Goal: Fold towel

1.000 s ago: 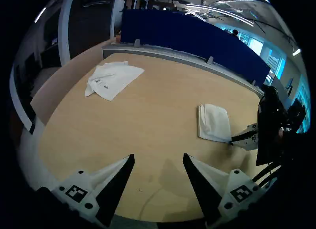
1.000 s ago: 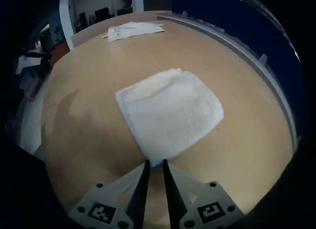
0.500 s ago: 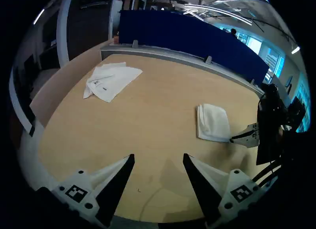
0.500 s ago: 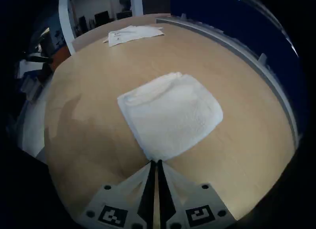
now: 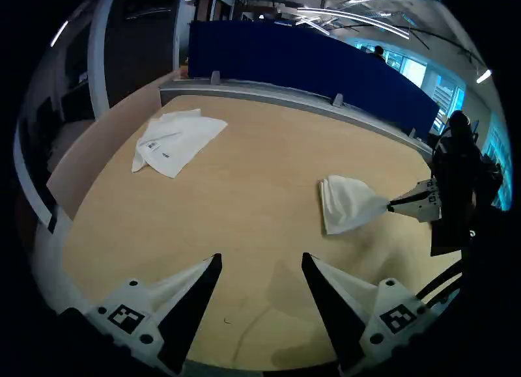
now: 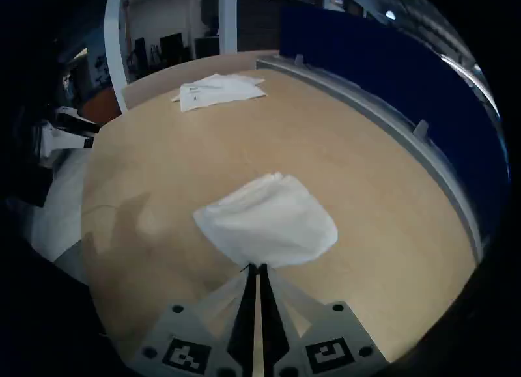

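Note:
A folded white towel [image 6: 270, 221] lies on the round wooden table [image 6: 365, 201], its near corner pinched and lifted by my right gripper [image 6: 256, 269], which is shut on it. In the left gripper view the same towel [image 5: 345, 201] rises toward the right gripper [image 5: 394, 208] at the table's right side. My left gripper [image 5: 260, 263] hovers open over the table's near edge, nothing between its fingers. A second white towel [image 5: 172, 139], loosely spread with a label showing, lies at the far left of the table.
A blue partition [image 5: 306, 61] on a grey rail runs along the table's far edge. A person's dark sleeve [image 5: 459, 181] holds the right gripper. The other towel [image 6: 218, 90] sits far across the table in the right gripper view.
The right gripper closed on the towel's near corner and lifted it, pulling the towel up and bunching it. The left gripper has stayed open and nearly still.

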